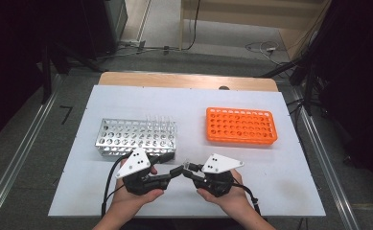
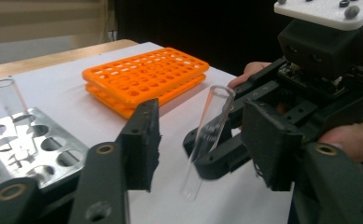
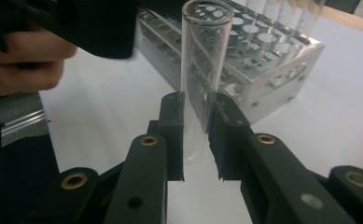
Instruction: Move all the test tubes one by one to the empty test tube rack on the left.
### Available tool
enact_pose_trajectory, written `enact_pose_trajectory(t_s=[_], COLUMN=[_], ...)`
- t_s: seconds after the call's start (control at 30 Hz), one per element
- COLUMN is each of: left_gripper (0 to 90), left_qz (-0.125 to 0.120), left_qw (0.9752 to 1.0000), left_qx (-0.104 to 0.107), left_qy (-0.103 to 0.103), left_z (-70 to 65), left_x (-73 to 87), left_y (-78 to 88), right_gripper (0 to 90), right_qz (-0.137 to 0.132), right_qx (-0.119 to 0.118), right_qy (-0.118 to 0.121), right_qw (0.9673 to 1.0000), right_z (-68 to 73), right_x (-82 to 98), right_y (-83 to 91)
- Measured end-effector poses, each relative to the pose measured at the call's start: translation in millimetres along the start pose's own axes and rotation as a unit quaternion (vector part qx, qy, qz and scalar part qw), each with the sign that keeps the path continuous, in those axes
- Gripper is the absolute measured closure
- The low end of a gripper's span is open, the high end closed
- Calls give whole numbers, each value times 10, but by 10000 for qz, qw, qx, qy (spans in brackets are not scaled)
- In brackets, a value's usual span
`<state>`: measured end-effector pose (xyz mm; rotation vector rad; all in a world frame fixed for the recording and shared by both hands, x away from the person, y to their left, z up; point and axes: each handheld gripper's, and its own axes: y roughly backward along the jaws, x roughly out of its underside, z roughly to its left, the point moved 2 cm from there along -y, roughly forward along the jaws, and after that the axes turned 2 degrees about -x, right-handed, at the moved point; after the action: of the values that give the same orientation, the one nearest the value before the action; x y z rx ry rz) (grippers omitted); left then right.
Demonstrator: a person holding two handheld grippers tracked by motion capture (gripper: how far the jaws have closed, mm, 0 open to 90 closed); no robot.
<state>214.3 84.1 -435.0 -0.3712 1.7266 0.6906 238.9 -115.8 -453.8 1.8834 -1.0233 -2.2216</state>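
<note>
Seen from the high view, the two grippers meet near the front edge of the white tabletop (image 1: pixel 102 191), their tips almost touching over the middle of it. The left gripper (image 1: pixel 173 173) points to the right and the right gripper (image 1: pixel 190 168) points to the left, each one carried by a hand of the person. Behind them, a metal rack (image 1: pixel 137 138) stands toward the left side with some clear tubes in its back row, and an orange rack (image 1: pixel 241 125) lies toward the right side, well apart from the metal one. Next, in the left gripper view, a glass test tube (image 2: pixel 206 142) stands tilted between the left gripper's own two jaws, which are at a medium width and do not press on it; a clear gap is visible on both sides. The right gripper (image 2: pixel 207 154) holds the tube from behind, with the orange rack (image 2: pixel 144 77) farther off. Finally, in the right gripper view, the right gripper (image 3: pixel 197 137) has its jaws narrow and clamped on the lower part of the test tube (image 3: pixel 202 70), whose open mouth points up, with the metal rack (image 3: pixel 263 70) just behind it.
</note>
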Motion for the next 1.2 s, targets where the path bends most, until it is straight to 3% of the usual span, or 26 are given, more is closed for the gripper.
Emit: enact_pose_trajectory(t_s=[0.2,0.33,0.77,0.87,1.07,1.2], left_gripper=[624,694,758,758,758,758], left_qz=[35,105,94,64,-74,-119], left_qw=[9998,9997,9998,9999,9999,9997], left_qx=[162,165,14,-11,-130,-209], left_qy=[-82,-133,-153,-156,-86,-5], left_z=[-44,-50,-33,-21,51,104], left_x=[12,23,21,17,-15,-30], left_y=[-36,-49,-43,-25,60,99], right_gripper=[740,739,723,664,452,339], right_qz=[6,4,32,48,84,-25], right_qx=[-139,-181,-295,-354,-331,-287], right_qy=[68,92,54,84,256,160], right_qw=[9999,9998,9995,9993,9991,9995], right_z=[100,124,127,117,55,-50], right_x=[-41,-55,-59,-56,-41,-34], right_y=[-42,-56,-56,-56,-14,78])
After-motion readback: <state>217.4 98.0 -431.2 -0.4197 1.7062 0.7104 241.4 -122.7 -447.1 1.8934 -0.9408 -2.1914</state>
